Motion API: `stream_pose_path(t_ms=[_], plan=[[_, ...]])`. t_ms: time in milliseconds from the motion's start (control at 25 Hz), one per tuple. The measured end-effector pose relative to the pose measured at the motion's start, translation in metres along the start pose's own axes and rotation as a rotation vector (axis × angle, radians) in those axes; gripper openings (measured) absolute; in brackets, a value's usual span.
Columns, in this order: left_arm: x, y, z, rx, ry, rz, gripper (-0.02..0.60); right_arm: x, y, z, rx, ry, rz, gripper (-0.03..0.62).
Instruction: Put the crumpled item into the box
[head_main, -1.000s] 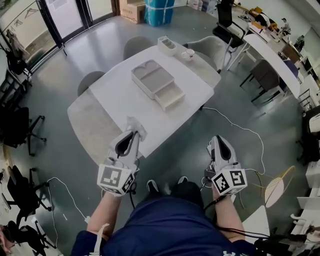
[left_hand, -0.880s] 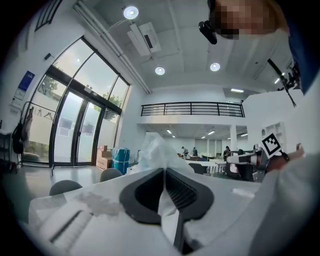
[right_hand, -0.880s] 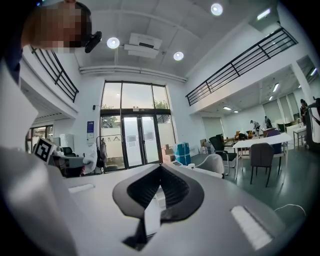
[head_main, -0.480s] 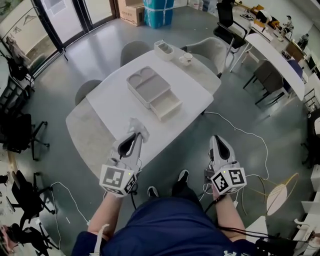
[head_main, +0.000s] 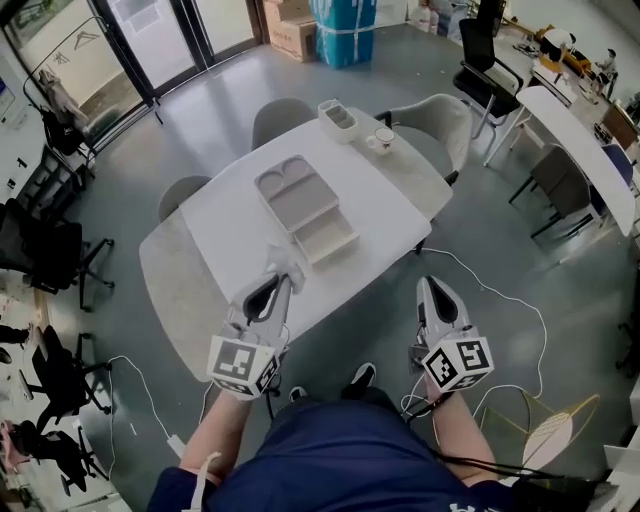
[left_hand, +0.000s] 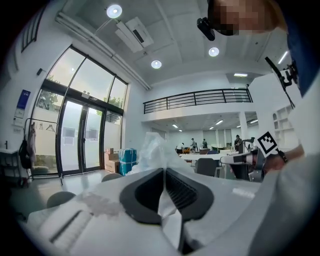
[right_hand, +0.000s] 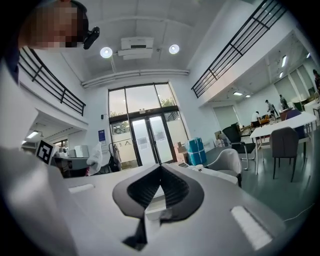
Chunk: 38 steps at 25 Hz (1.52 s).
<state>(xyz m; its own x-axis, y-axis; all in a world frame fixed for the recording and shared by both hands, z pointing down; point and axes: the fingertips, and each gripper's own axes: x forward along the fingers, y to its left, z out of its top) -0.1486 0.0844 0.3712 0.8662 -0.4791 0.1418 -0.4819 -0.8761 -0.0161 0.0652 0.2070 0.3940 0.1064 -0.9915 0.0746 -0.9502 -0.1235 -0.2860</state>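
A crumpled, pale, translucent item (head_main: 280, 262) sticks up from my left gripper (head_main: 279, 278), which is shut on it over the near edge of the white table (head_main: 230, 215). In the left gripper view the crumpled item (left_hand: 154, 149) is pinched between the dark pads of the left gripper (left_hand: 163, 172). The grey box (head_main: 327, 238) lies open mid-table, beside a flat grey compartment tray (head_main: 293, 194). My right gripper (head_main: 429, 284) hangs off the table's right side over the floor, shut with nothing in it; the right gripper view shows the right gripper (right_hand: 160, 168) with its pads meeting.
A small white container (head_main: 338, 115) and a cup on a saucer (head_main: 381, 137) stand at the table's far end. Grey chairs (head_main: 281, 116) (head_main: 441, 122) (head_main: 181, 191) ring the table. A white cable (head_main: 500, 290) trails on the floor to the right.
The head view has swung slightly, so the table sits a little farther right. Both grippers keep their places; the left one stays shut on the crumpled item.
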Motion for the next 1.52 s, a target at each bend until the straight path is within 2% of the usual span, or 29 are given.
stream_pose_path(t_ms=[200, 360, 680, 880, 1200, 1520], plan=[[0.019, -0.014, 0.0, -0.001, 0.011, 0.056, 0.015, 0.007, -0.029, 0.003, 0.005, 0.006, 0.043, 0.002], [0.033, -0.024, 0.0, -0.005, 0.02, 0.071, 0.015, 0.013, -0.051, 0.006, 0.019, 0.011, 0.05, 0.002], [0.061, -0.008, -0.008, -0.02, 0.041, 0.107, 0.015, 0.041, -0.073, 0.001, 0.031, 0.039, 0.062, 0.002], [0.094, 0.012, -0.009, -0.028, 0.03, 0.104, 0.015, 0.07, -0.088, 0.002, 0.022, 0.047, 0.047, 0.002], [0.149, 0.055, 0.012, -0.036, -0.026, 0.093, 0.015, 0.139, -0.104, 0.028, -0.024, 0.041, 0.037, 0.002], [0.168, 0.109, 0.022, -0.084, -0.072, 0.123, 0.015, 0.204, -0.088, 0.045, -0.05, 0.052, 0.076, 0.002]])
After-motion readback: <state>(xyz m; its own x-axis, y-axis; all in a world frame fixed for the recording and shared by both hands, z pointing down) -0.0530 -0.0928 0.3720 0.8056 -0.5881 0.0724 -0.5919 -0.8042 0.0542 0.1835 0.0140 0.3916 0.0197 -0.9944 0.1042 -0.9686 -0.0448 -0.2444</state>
